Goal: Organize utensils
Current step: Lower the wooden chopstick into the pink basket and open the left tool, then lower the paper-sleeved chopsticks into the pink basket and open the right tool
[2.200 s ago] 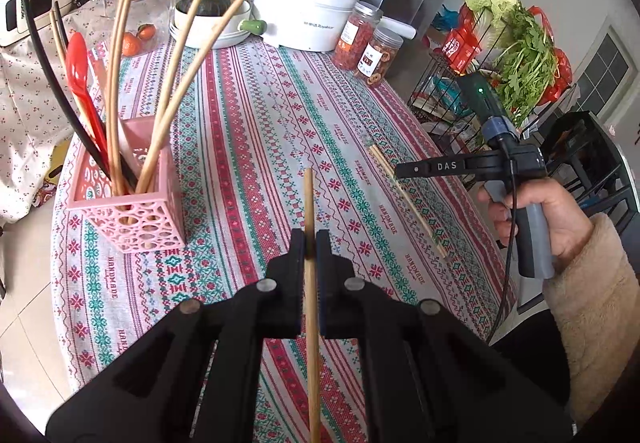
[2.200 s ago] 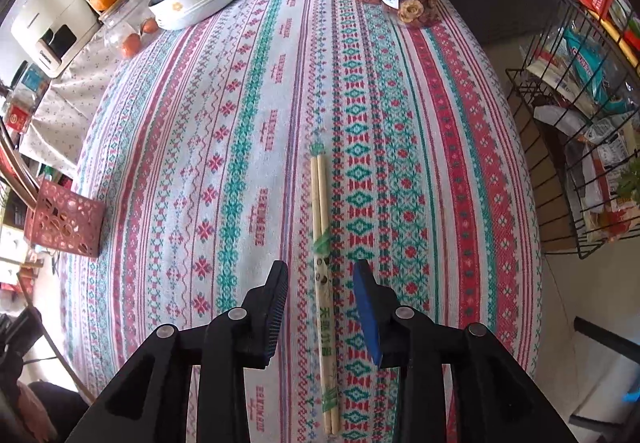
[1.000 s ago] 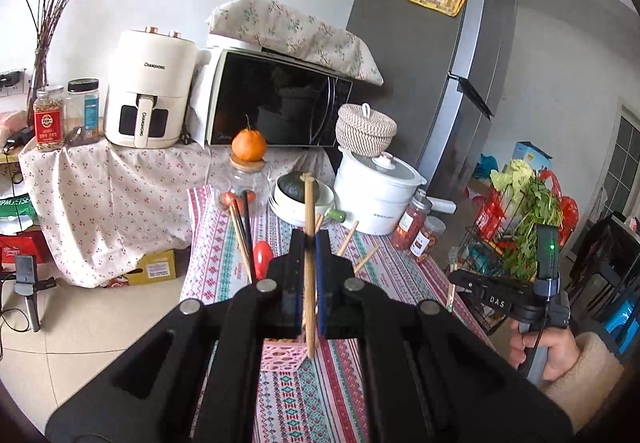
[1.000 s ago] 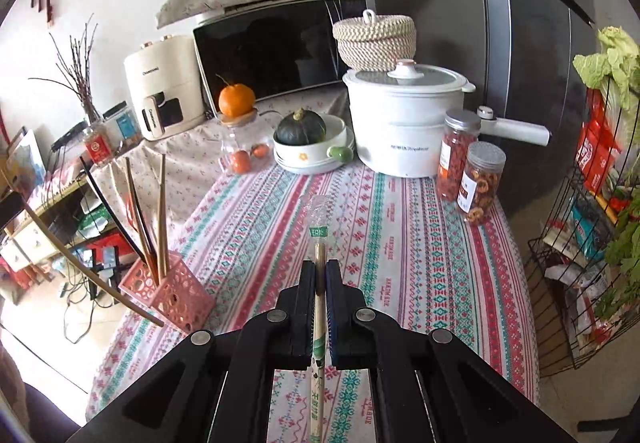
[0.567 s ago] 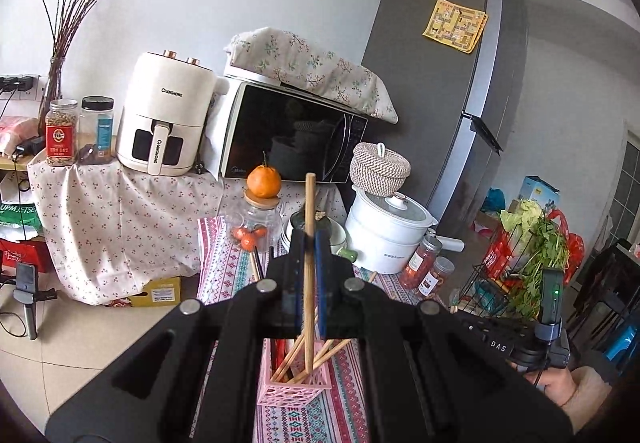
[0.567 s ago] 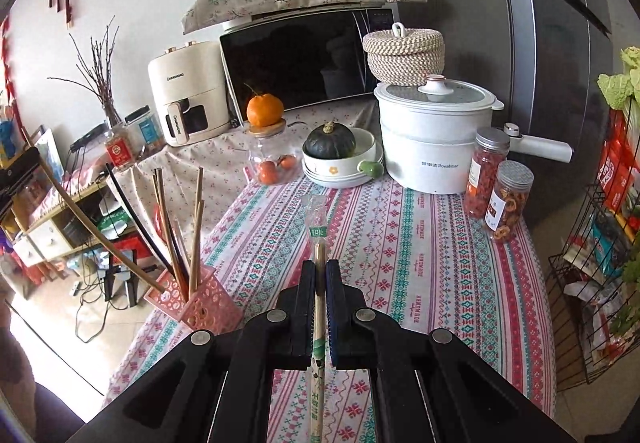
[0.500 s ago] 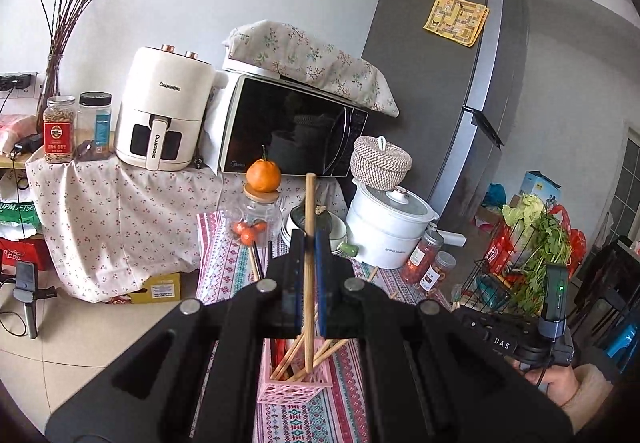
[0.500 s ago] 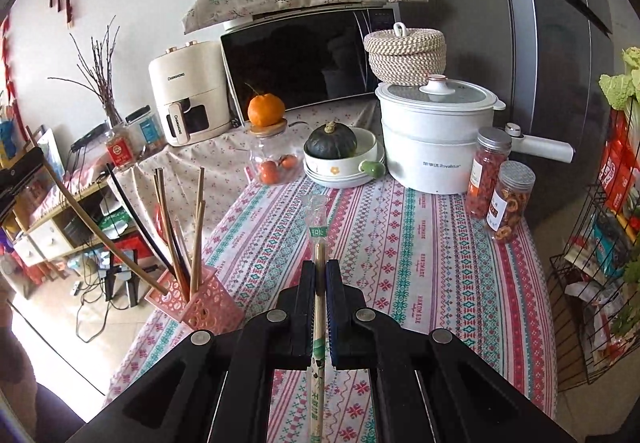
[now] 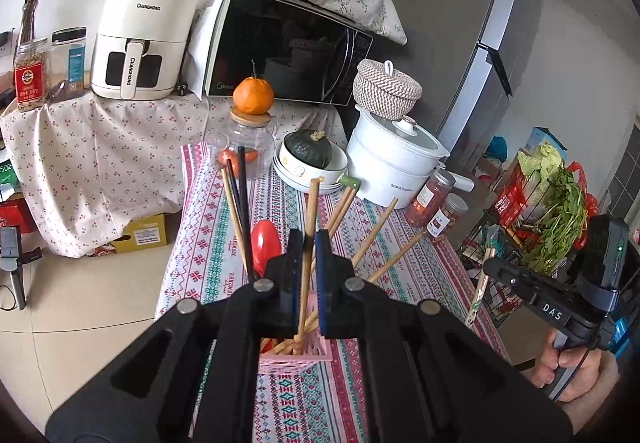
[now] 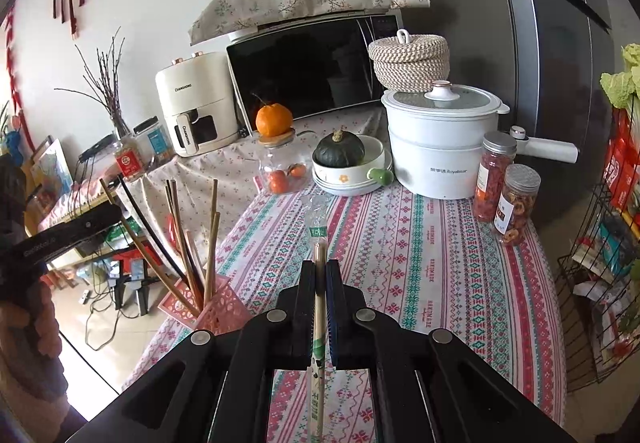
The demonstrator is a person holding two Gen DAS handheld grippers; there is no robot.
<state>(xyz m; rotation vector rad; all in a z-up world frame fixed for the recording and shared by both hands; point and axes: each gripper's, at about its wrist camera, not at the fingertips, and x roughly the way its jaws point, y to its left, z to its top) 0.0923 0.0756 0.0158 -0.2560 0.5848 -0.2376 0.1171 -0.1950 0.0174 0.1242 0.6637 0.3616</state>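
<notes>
My left gripper (image 9: 307,239) stands over the pink utensil holder (image 9: 296,357). Its jaws are slightly parted around a wooden chopstick (image 9: 309,227) whose lower end is inside the holder. The holder has several wooden chopsticks, dark chopsticks and a red spoon (image 9: 266,239). My right gripper (image 10: 320,269) is shut on a pair of plastic-wrapped chopsticks (image 10: 318,243), held upright above the table (image 10: 400,243). The holder also shows in the right wrist view (image 10: 212,307) at lower left, at the table's edge. The right gripper appears in the left wrist view (image 9: 486,269) to the right, with the wrapped pair.
At the table's far end stand a white electric pot (image 10: 440,147), a bowl with a green squash (image 10: 340,153), a glass jar with an orange on it (image 10: 276,163) and two snack jars (image 10: 516,209). A wire rack of vegetables (image 9: 548,211) stands right of the table.
My left gripper has lowered its chopstick into the pink holder and its jaws have parted slightly. The right gripper, shut on the wrapped chopsticks, has barely moved.
</notes>
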